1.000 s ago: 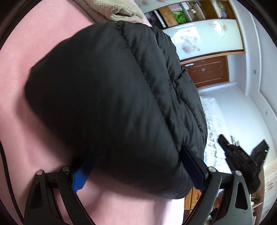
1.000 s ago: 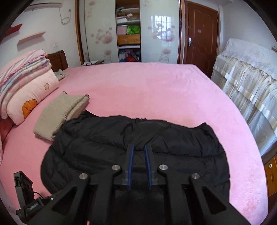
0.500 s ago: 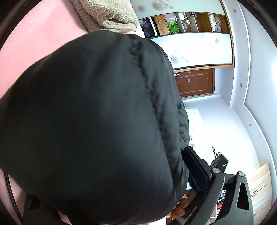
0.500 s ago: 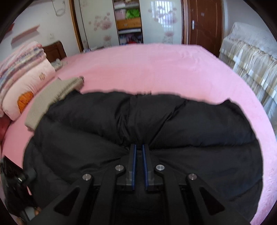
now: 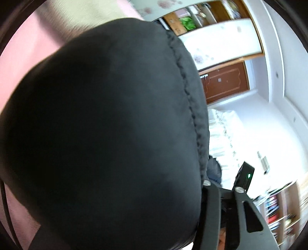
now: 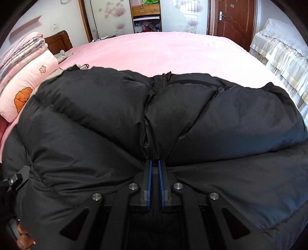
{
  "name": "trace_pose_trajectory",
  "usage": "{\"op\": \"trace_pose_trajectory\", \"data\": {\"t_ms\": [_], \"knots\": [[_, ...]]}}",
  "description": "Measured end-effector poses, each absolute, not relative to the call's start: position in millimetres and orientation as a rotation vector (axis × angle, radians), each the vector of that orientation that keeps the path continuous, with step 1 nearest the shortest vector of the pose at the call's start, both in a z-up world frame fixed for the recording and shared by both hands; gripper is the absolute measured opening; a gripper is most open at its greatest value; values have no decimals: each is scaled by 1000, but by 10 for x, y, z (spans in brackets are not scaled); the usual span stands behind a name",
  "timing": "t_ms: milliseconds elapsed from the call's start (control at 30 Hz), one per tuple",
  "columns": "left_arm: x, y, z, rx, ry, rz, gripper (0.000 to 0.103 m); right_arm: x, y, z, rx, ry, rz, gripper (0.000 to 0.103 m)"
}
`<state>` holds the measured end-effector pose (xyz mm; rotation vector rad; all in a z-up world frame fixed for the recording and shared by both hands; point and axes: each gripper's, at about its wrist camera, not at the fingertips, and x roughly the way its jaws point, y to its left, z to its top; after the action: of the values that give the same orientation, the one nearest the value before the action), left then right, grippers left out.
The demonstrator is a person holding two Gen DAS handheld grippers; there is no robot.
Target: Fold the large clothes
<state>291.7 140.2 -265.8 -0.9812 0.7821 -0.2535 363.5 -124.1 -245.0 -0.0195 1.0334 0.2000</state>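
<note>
A black puffer jacket (image 6: 192,119) lies bunched on the pink bed (image 6: 163,50). My right gripper (image 6: 155,163) is shut on a fold of the jacket near its zipper line. In the left wrist view the same jacket (image 5: 105,134) fills most of the frame, very close to the lens. It covers my left gripper's fingertips; only the right finger's arm (image 5: 211,207) shows, so I cannot see how the jaws stand. The left gripper's body (image 6: 15,180) shows at the left edge of the right wrist view, pressed against the jacket.
A folded beige knit garment (image 5: 80,19) lies beside the jacket. Pillows and folded quilts (image 6: 25,77) are stacked at the bed's left. A lace-covered piece of furniture (image 6: 283,53) stands right of the bed. A wardrobe (image 6: 146,15) and brown door (image 6: 231,19) are behind.
The jacket has come much closer to both cameras and now bulges higher. In the left view it has covered both blue pads. The right gripper stays shut on the fold.
</note>
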Motion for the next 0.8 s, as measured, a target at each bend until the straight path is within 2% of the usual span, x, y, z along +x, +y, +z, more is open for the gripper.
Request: {"op": "trace_pose_trajectory", "data": {"t_ms": [67, 267, 600, 800], "knots": [[2924, 1307, -2543, -924, 773, -247, 35, 3643, -1211, -2481, -37, 1033, 197, 7], [2963, 908, -2162, -728, 729, -225, 25, 3668, -1122, -2595, -80, 1035, 195, 7], [2987, 2, -1594, -345, 656, -227, 22, 3622, -1113, -2772, -94, 1024, 207, 7], [3083, -267, -1410, -243, 651, -195, 22, 3618, -1219, -2671, -51, 1030, 244, 6]]}}
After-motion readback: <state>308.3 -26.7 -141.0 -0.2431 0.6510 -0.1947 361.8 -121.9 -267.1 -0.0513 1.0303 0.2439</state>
